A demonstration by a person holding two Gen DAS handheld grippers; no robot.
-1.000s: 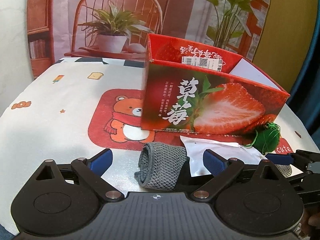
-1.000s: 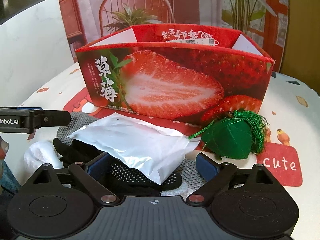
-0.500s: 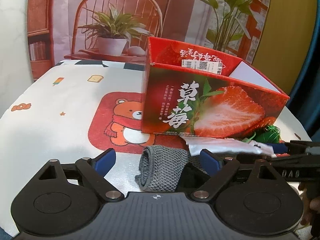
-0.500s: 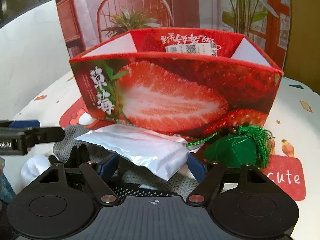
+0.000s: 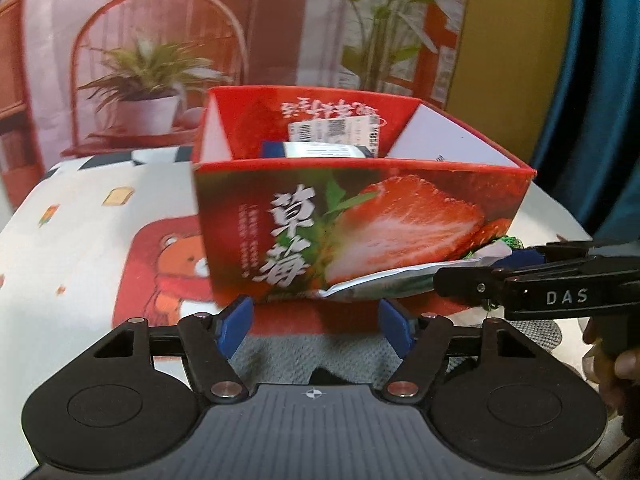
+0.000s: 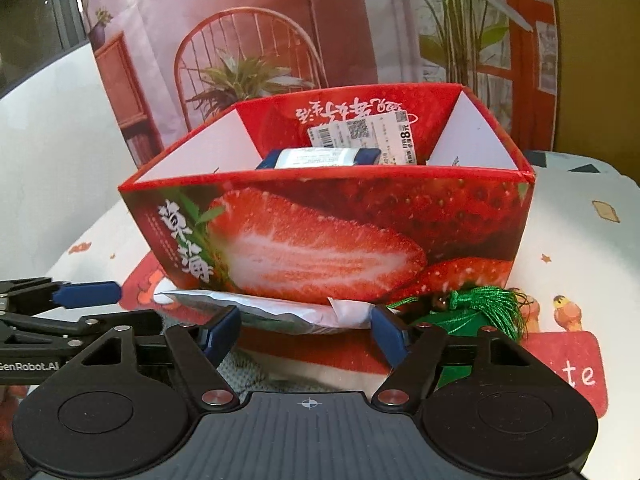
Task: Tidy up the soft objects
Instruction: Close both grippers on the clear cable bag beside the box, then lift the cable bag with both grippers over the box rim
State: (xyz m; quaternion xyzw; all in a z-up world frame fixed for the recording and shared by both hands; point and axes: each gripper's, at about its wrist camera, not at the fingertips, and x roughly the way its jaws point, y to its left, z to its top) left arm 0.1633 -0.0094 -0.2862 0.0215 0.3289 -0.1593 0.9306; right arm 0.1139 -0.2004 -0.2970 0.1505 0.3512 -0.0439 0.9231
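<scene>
In the left wrist view my left gripper (image 5: 316,326) straddles a grey knitted cloth (image 5: 320,352) on the table. Its jaws are closing, and I see no pad pressing the cloth. Beneath the cloth lies a black glove (image 5: 324,376). My right gripper (image 6: 306,332) is closing on a silver pouch (image 6: 272,312), held edge-on and off the table between its blue pads. From the left wrist view the right gripper (image 5: 492,270) comes in from the right with the pouch (image 5: 380,284). The left gripper (image 6: 120,308) shows at the left of the right wrist view.
An open red strawberry box (image 6: 320,240) stands just behind both grippers with a blue-and-white packet (image 6: 320,158) inside. A green tasselled ornament (image 6: 472,308) lies at its right front corner. The round table carries a cartoon-print cloth (image 5: 80,240). A person's fingers (image 5: 608,364) grip the right tool.
Both cameras have come closer to the box and now look into it. Both pairs of jaws have narrowed. The silver pouch has risen off the pile between the right pads.
</scene>
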